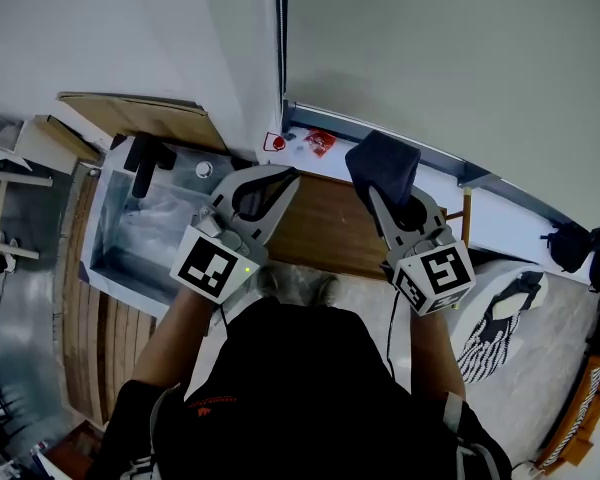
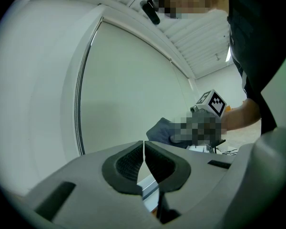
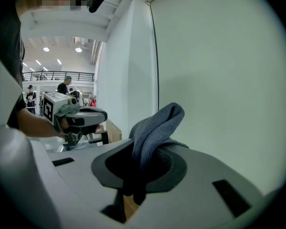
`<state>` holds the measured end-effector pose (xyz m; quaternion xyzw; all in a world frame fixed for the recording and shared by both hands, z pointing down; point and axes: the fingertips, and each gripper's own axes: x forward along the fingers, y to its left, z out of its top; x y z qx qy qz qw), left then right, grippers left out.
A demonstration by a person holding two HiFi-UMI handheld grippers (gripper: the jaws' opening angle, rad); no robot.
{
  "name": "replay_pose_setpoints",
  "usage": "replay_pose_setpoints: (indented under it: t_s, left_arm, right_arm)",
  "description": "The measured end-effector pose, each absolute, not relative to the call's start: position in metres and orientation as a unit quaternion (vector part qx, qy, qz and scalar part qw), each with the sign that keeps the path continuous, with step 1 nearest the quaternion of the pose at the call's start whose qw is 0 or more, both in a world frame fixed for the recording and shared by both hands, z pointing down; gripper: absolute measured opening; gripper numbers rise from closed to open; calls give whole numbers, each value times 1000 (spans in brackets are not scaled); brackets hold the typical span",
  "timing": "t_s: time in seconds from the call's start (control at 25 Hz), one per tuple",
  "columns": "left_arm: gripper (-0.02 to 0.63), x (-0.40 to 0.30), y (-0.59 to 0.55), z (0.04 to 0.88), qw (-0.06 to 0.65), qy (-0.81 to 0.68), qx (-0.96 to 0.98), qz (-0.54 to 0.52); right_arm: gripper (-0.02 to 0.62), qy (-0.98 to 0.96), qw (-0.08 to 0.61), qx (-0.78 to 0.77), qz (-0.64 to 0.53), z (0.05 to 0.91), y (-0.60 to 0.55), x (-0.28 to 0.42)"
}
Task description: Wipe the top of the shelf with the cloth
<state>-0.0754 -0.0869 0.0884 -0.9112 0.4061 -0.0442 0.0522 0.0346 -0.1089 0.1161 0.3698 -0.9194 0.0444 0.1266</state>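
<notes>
A dark blue-grey cloth (image 1: 383, 165) is bunched in my right gripper (image 1: 390, 190), which is shut on it above the right part of the wooden shelf top (image 1: 320, 230). In the right gripper view the cloth (image 3: 155, 128) sticks up from between the jaws. My left gripper (image 1: 280, 183) is held above the shelf's left end, its jaws shut with nothing between them; in the left gripper view its pads (image 2: 133, 163) meet. That view also catches the cloth (image 2: 163, 130) and the right gripper off to the right.
A pale wall (image 1: 430, 58) rises straight behind the shelf. A clear plastic bin (image 1: 145, 230) stands left of the shelf. Small red items (image 1: 318, 142) lie on the ledge behind. A striped bag (image 1: 500, 318) sits at the right.
</notes>
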Motion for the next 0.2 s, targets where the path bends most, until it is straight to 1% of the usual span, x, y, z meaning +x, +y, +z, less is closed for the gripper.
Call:
replay_pose_setpoints:
  t_s: [0.2]
  left_arm:
    - [28, -76, -89, 97, 44, 407, -911, -46]
  right_arm:
    - [55, -920, 124, 369, 50, 123, -111, 34]
